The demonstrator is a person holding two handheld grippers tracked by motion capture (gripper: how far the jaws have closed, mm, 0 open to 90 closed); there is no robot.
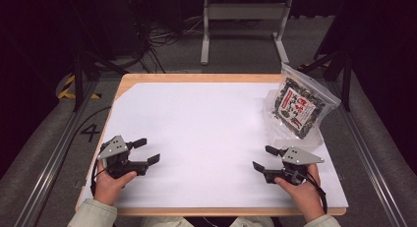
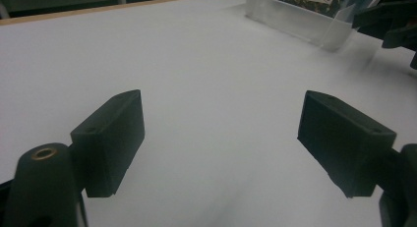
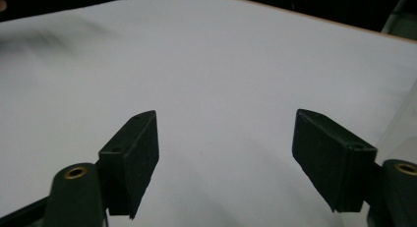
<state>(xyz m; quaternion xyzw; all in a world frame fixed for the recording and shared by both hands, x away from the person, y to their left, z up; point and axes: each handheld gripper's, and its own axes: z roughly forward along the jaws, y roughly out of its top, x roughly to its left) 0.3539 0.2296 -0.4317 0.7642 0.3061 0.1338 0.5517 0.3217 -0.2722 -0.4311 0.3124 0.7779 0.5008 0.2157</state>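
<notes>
Tabletop is a matt white sheet point(image 1: 206, 133), smooth, paper-like, with a light wood edge point(image 1: 196, 77) poking out at the top. The snack bag point(image 1: 301, 106), upper right, is glossy clear plastic. Gripper pads point(image 2: 113, 138) look like matt black plastic, slightly grainy.

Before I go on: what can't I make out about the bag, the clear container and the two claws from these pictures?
- Bag: print too small in the high view; cut off by the top edge in the left gripper view.
- Clear container: mostly covered by the bag; contents unclear.
- Right claw and left claw: open, nothing between them; table contact unclear.
</notes>
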